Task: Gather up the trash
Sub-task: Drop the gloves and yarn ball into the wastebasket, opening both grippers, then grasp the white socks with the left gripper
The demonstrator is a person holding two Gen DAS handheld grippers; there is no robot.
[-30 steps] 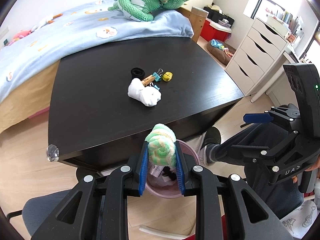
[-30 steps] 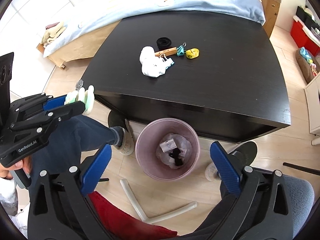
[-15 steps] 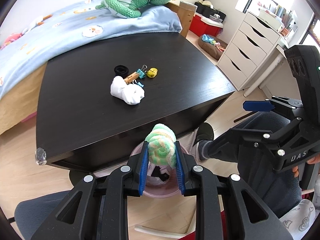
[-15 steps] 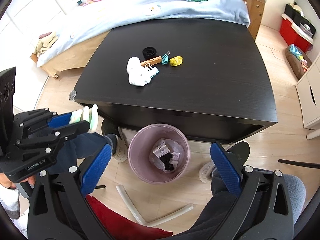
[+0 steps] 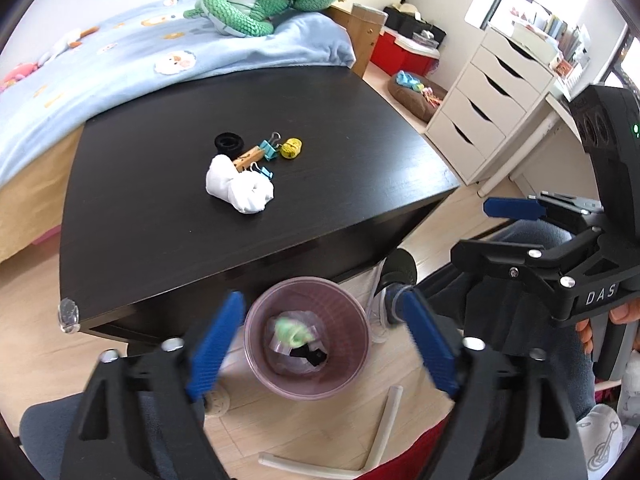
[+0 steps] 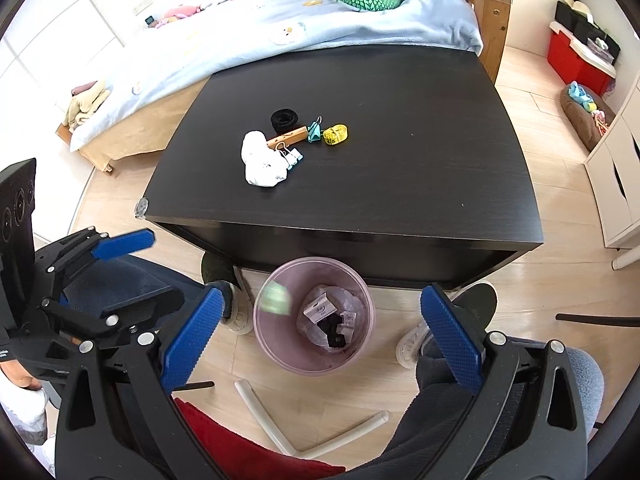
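Trash is being collected, and the green-and-white wad (image 5: 294,331) is seen blurred inside the pink bin (image 5: 256,344), released and apparently falling onto the scraps already there. The left gripper (image 5: 320,344) is held above the bin with its jaws having just been opening; they are now spread wide and nothing is between them. The right gripper (image 6: 320,336) is likewise spread wide and empty, hung over the same bin, which stands on the floor against the near edge of the table (image 6: 400,180).

Farther out, a crumpled white wad (image 6: 262,160) is left on the table, touching a wooden peg (image 6: 289,135) and some binder clips (image 6: 294,155); a black ring (image 6: 284,119) and a small yellow item (image 6: 336,134) lie just beside them. The white wad is judged light, soft and easily squashed, so it is best pinched across its bulky middle, on the side away from the clips.

Whether the green wad has landed cannot be told through the motion blur. The bin's lower contents are partly hidden under clear film, and the yellow item is too small to identify.
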